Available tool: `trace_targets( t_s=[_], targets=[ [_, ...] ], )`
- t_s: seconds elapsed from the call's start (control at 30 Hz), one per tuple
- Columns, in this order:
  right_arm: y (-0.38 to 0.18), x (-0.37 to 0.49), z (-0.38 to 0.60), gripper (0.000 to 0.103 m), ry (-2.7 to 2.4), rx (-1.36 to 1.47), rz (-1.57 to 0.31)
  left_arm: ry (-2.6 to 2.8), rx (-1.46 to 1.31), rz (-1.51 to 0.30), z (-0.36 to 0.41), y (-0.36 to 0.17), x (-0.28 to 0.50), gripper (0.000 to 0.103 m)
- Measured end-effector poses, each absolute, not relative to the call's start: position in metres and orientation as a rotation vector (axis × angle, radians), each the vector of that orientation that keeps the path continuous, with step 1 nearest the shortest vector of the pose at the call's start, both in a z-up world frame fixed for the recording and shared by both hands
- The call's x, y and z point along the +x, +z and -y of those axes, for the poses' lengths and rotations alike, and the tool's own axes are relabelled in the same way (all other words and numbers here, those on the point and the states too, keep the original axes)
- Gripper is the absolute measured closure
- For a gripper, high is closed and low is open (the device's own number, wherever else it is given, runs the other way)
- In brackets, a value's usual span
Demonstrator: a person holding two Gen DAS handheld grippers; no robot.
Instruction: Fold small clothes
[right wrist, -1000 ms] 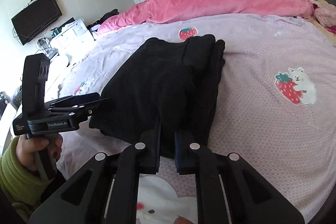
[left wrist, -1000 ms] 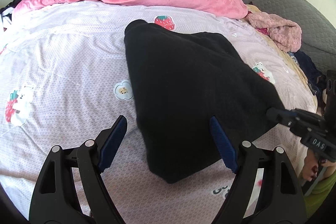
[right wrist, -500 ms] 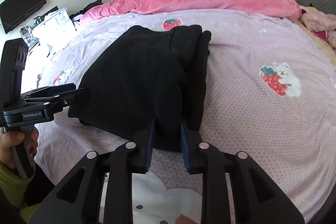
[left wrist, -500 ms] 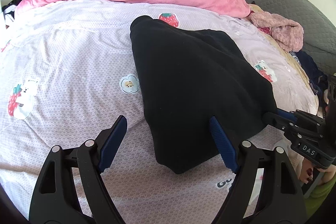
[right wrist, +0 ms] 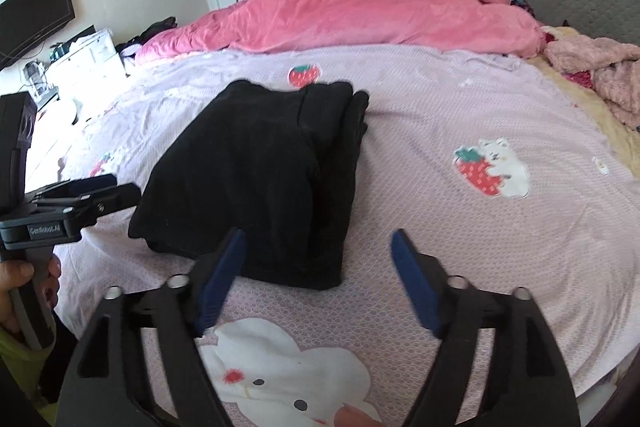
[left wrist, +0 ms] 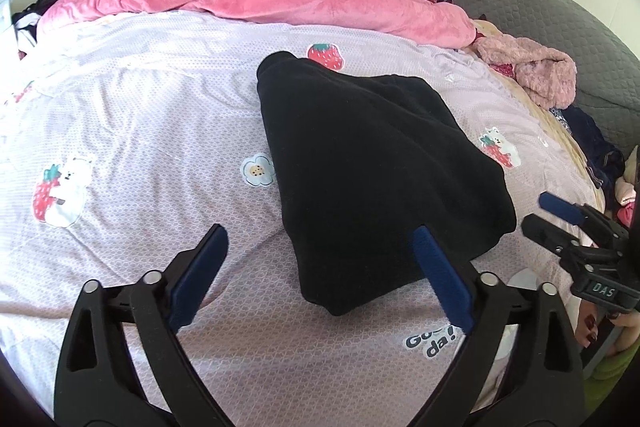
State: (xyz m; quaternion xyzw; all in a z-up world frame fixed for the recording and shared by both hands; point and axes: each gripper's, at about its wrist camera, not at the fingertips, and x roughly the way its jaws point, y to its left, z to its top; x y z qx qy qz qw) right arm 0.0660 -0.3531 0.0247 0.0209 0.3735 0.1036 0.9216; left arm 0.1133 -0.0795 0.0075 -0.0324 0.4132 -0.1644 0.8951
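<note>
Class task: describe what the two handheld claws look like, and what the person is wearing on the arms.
Each claw, left claw and right claw, has black plastic arms with cut-out slots, silver pivot pins and ribbed dark blue finger pads. The bodies carry small white lettering: "DAS" on the right one, "GenRobot.AI" on the left. A yellow-green sleeve shows at the wrist, and one hand has dark red nail polish.

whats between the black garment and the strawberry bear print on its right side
Nothing but bare lilac sheet lies between the black garment and the strawberry bear print, seen clearest in the right wrist view.
</note>
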Motion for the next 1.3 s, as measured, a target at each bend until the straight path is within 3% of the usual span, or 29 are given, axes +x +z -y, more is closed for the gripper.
trace_targets(
  t_s=[0.27,0.8,1.3],
  targets=[
    [0.052,0.051,0.360,0.005,0.189,0.086,-0.653,-0.253,-0.038,-0.813,0.071,0.023,0.100,0.009],
    [0.075,0.012,0.339,0.005,0.121,0.003,-0.511,-0.228,-0.009,-0.699,0.058,0.054,0.053,0.009],
    [0.036,-0.030,0.330,0.005,0.015,0.043,-0.554,-0.210,-0.016,-0.742,0.042,0.032,0.024,0.009]
  ],
)
